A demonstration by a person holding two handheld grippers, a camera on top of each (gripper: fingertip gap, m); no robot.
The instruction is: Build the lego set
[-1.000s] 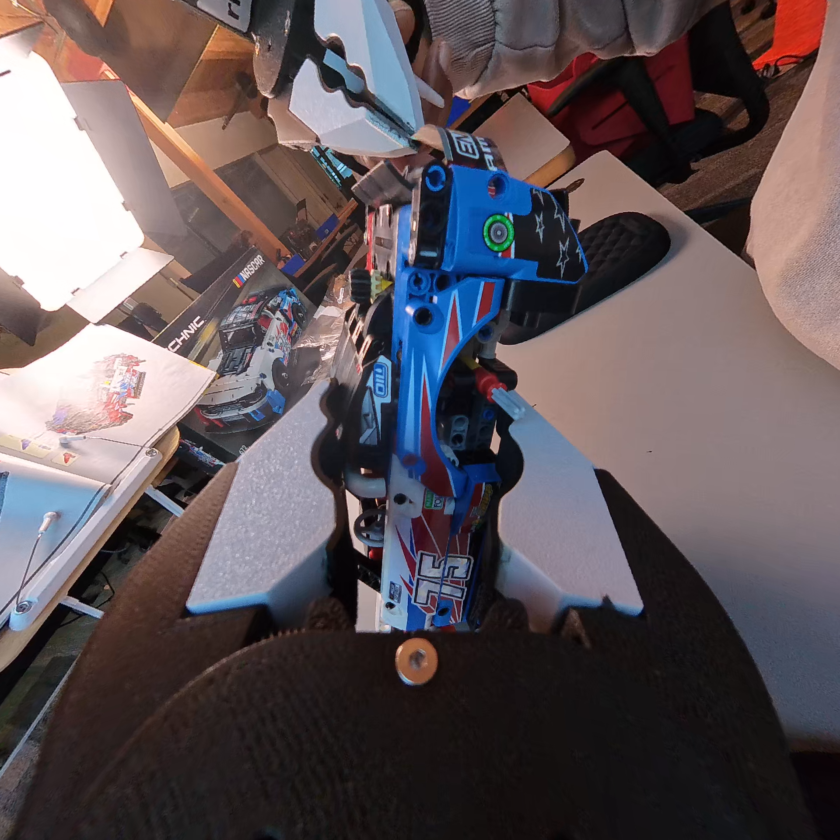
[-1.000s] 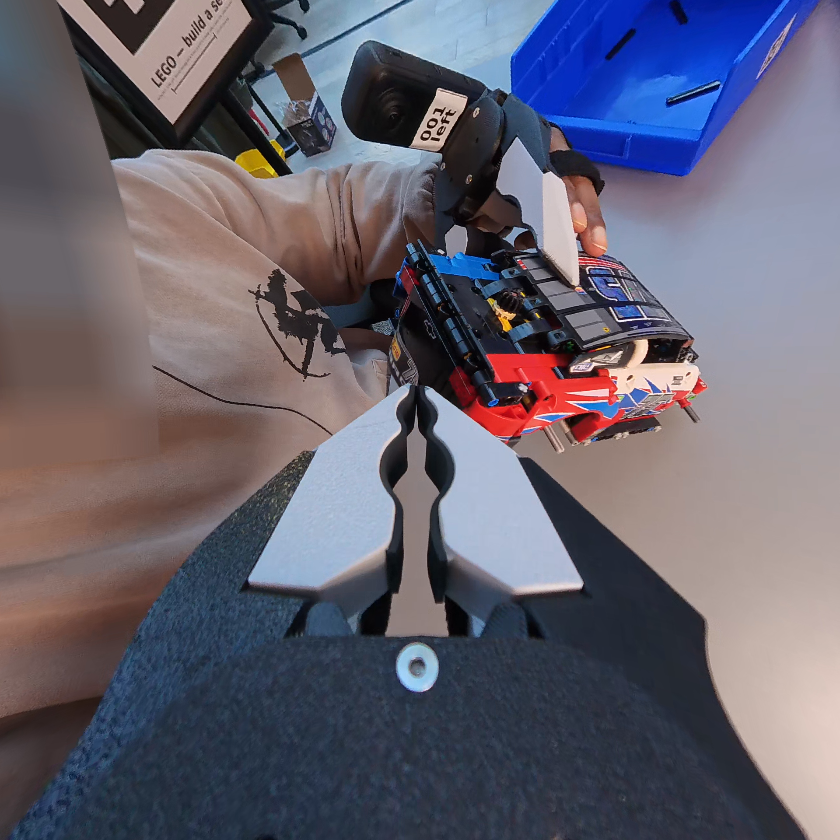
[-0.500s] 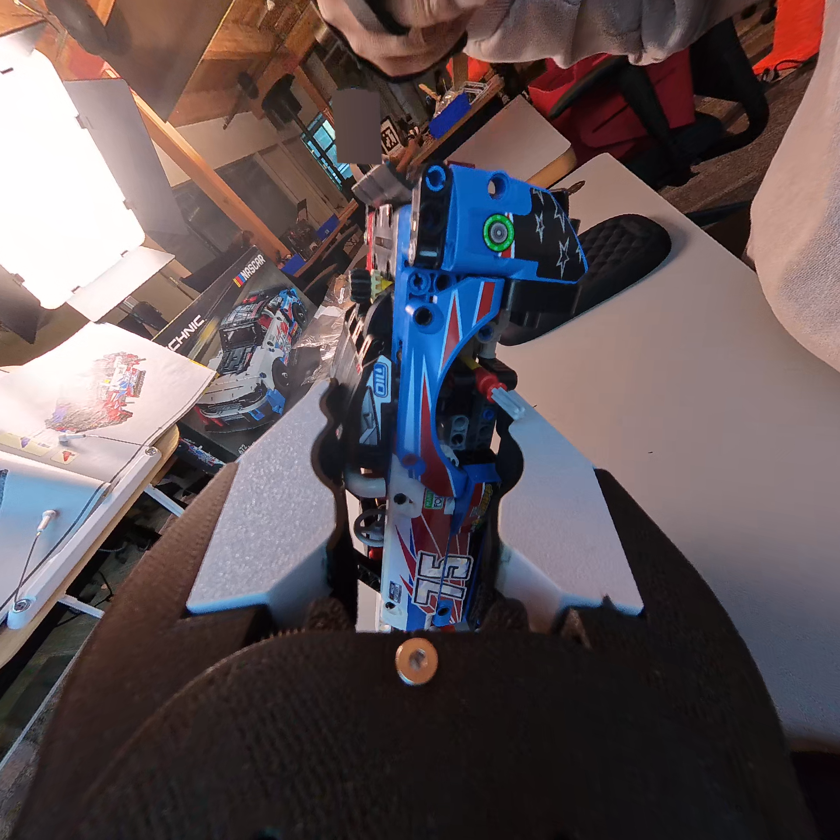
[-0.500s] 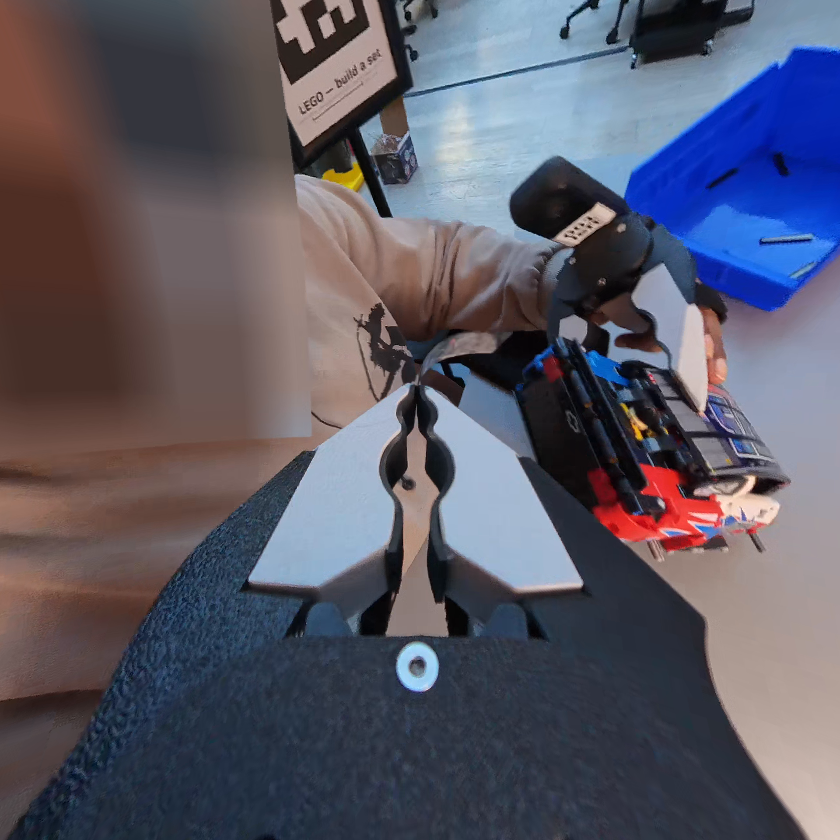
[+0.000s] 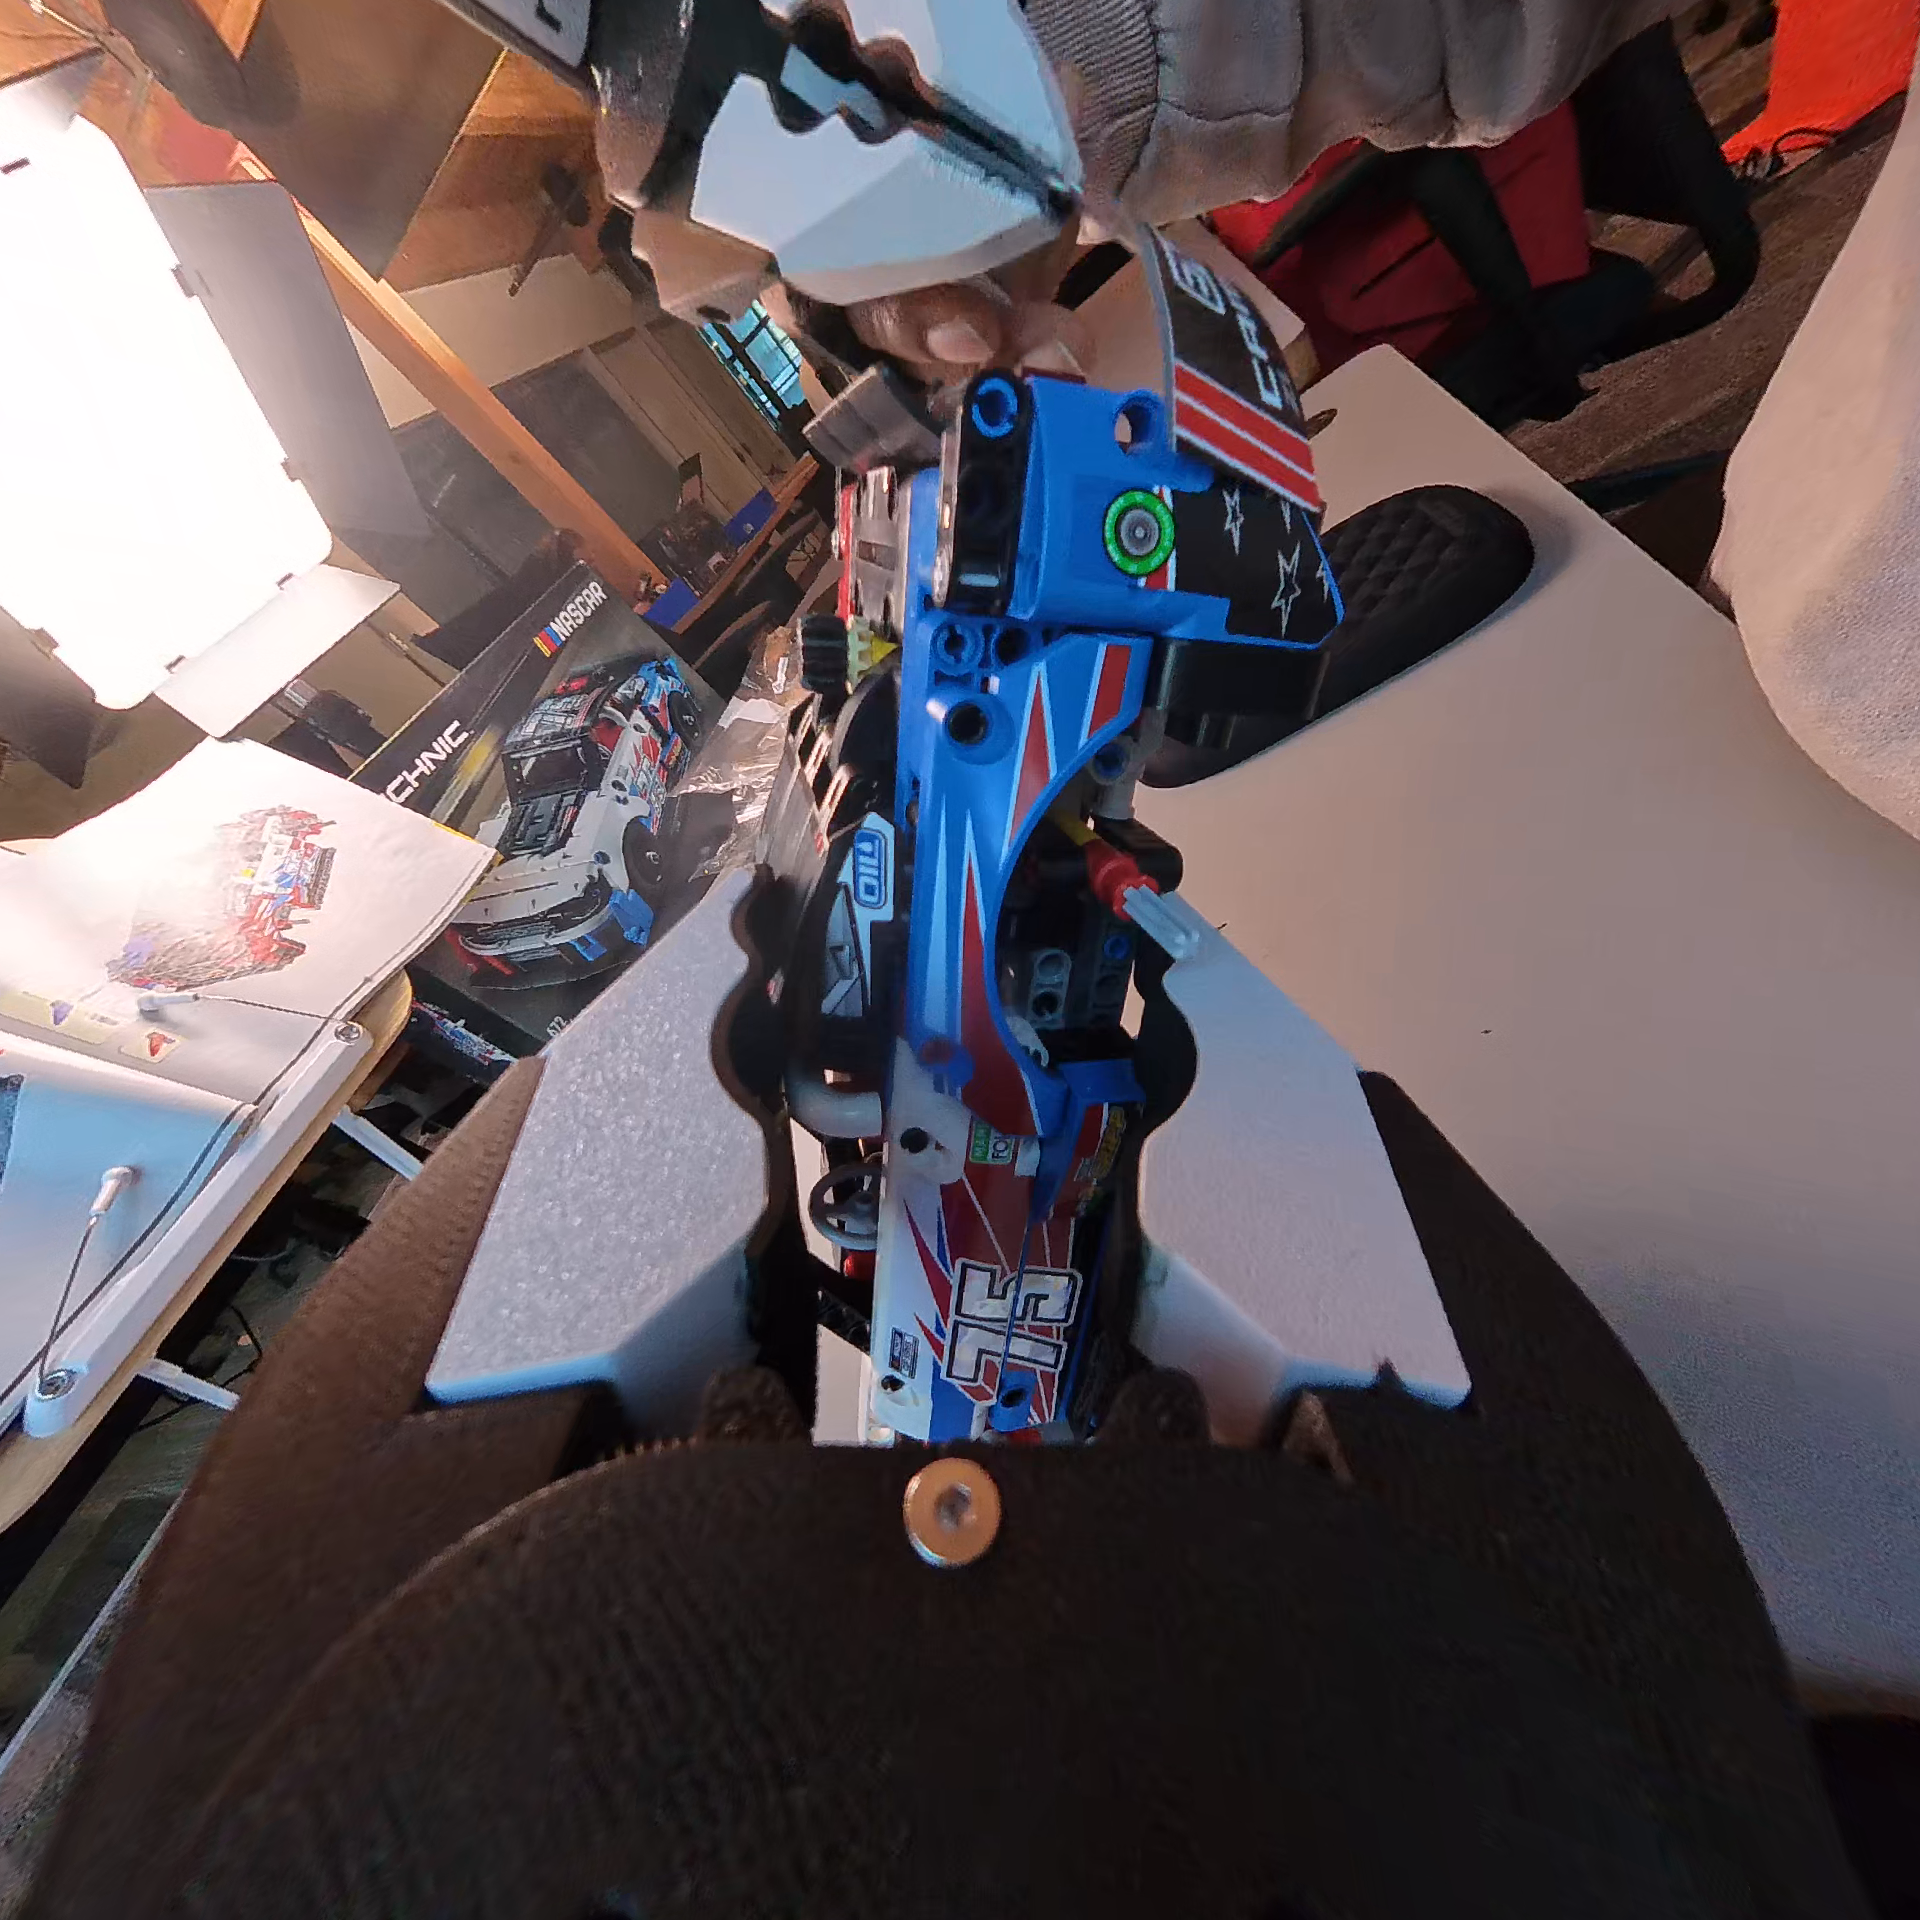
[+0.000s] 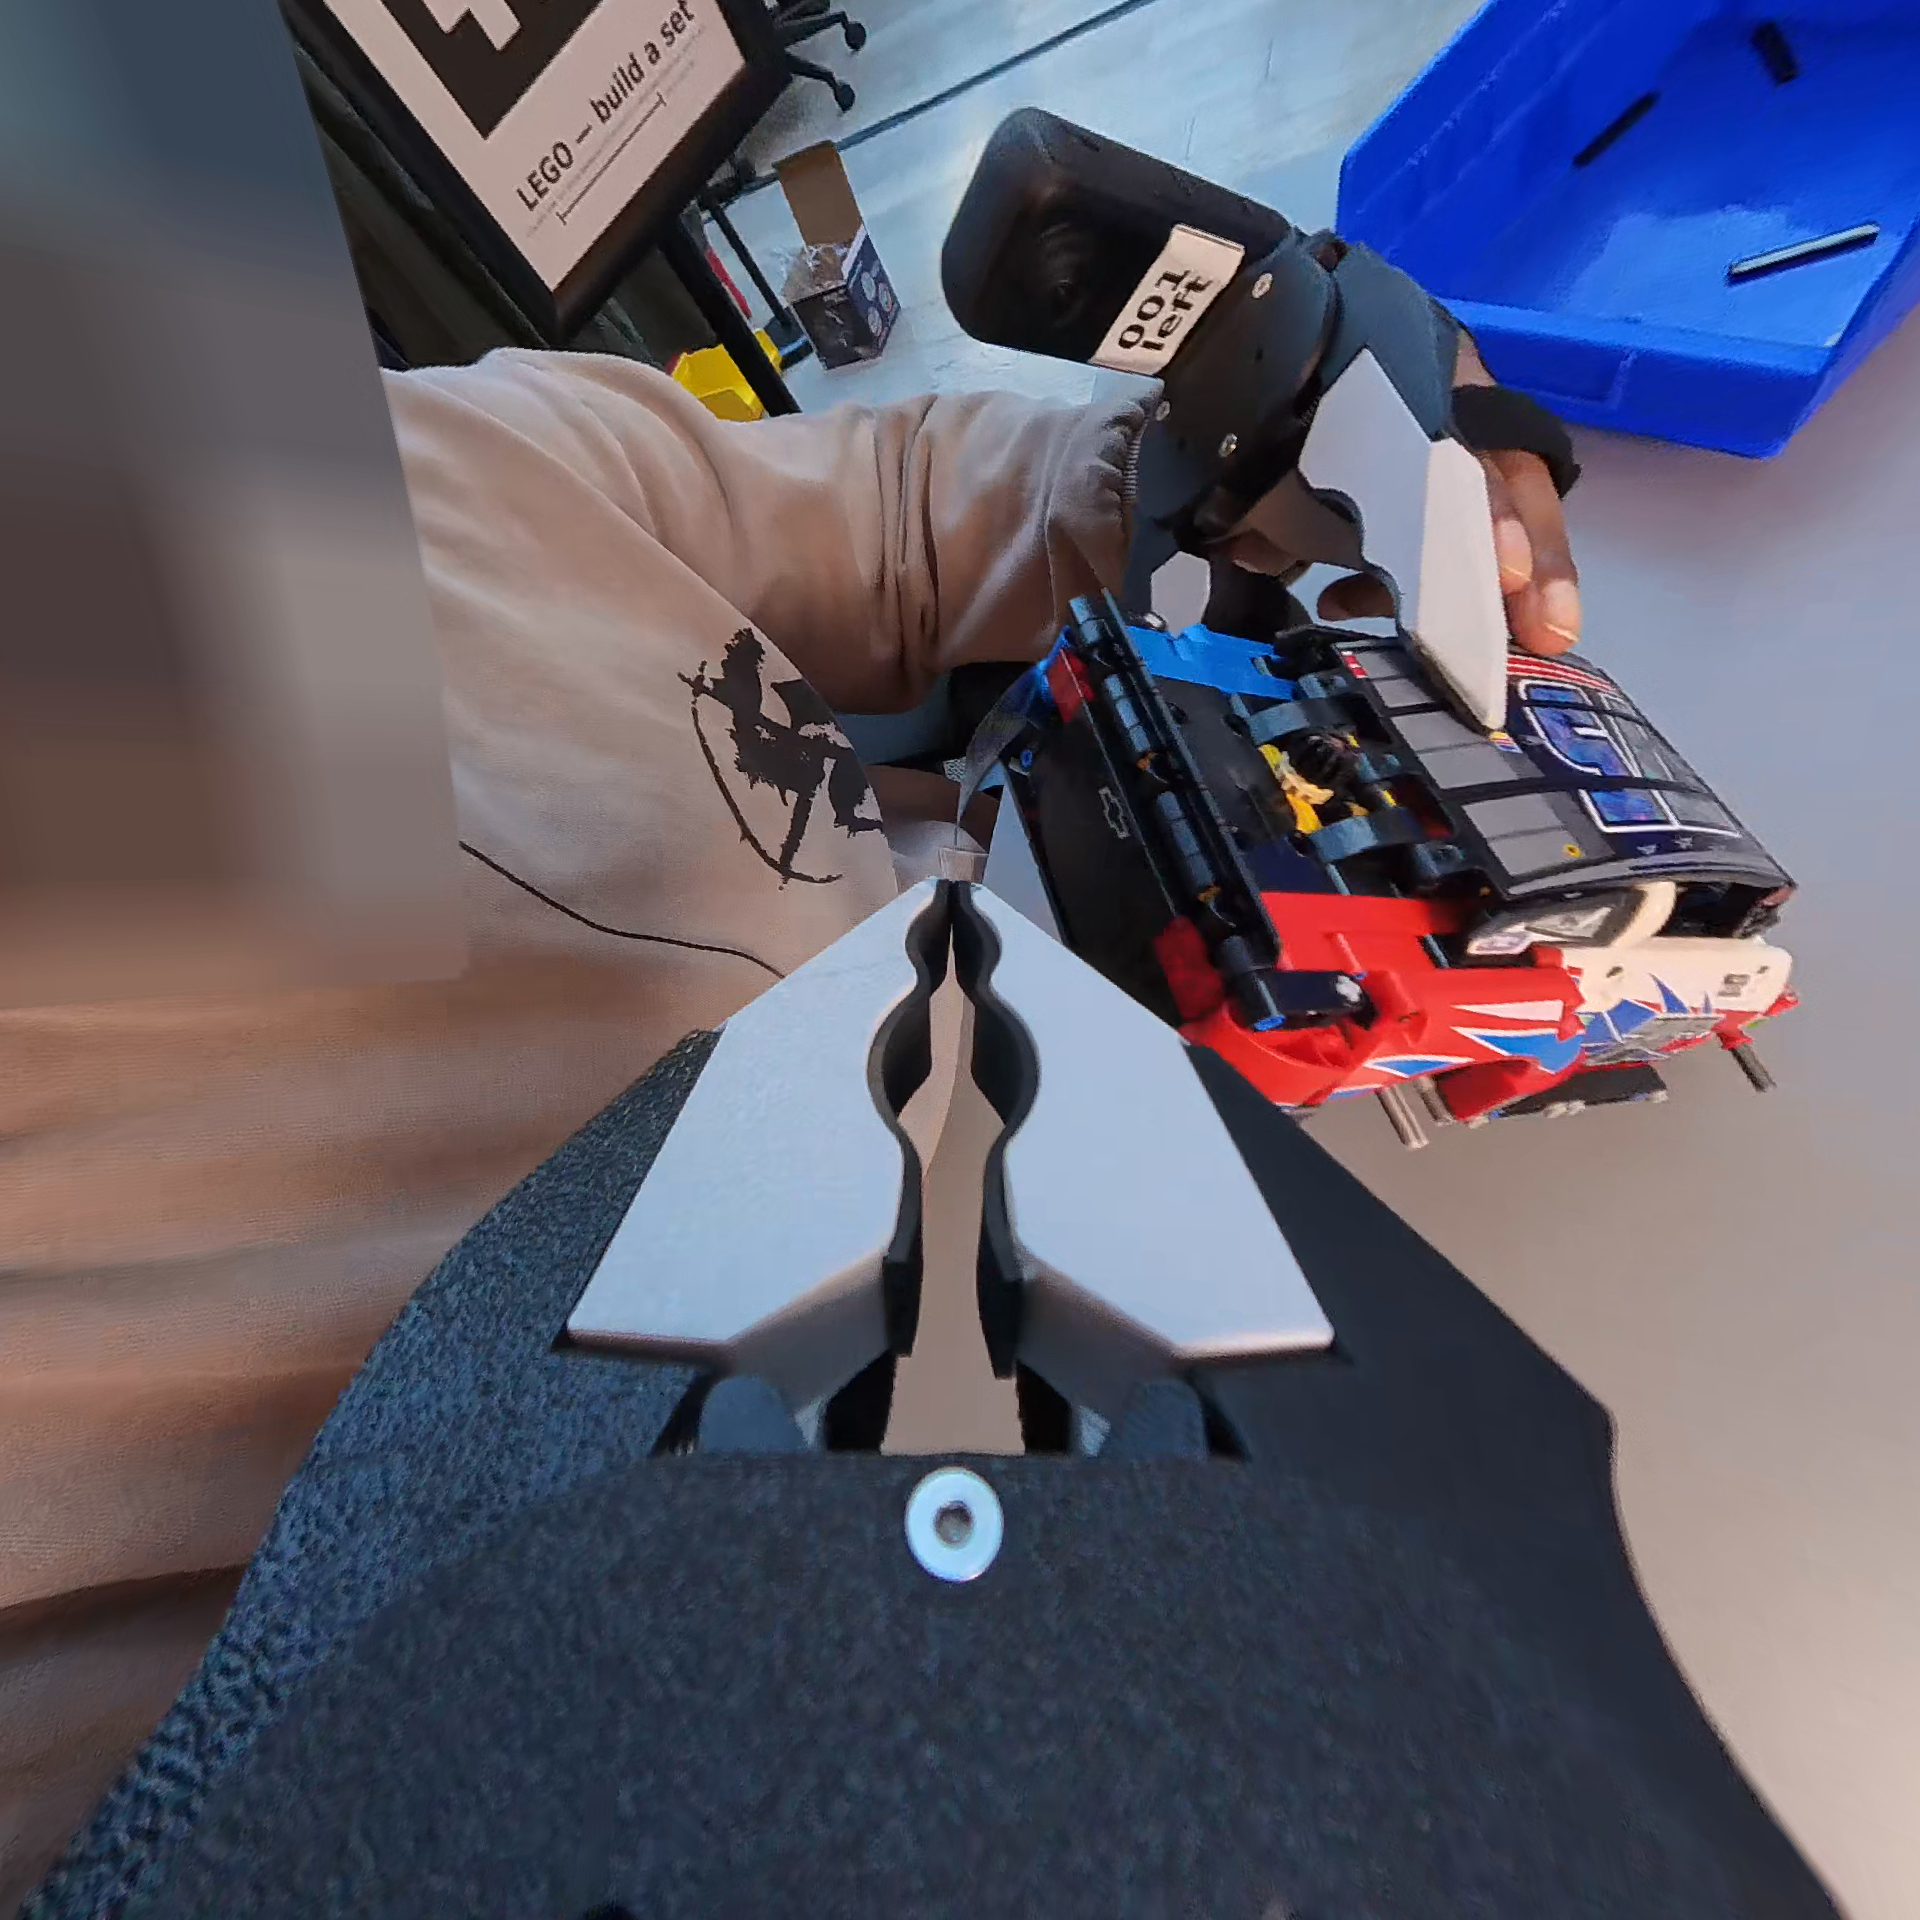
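**Car clamped, sticker pinched**

The left hand-held gripper clamps the toy car above the white surface. Beyond, the right hand-held gripper, fingers together, pinches a sticker strip at the car's blue end.

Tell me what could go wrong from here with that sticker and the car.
1. The right gripper pinches the sticker only by a thin edge, and the strip curves loosely toward the car. It could land crooked or fold onto itself.
2. The left gripper clamps the car at one end, with the rest sticking out beyond its fingers. Pressing the sticker down at the far end might twist the car in the grip or pop a panel loose.
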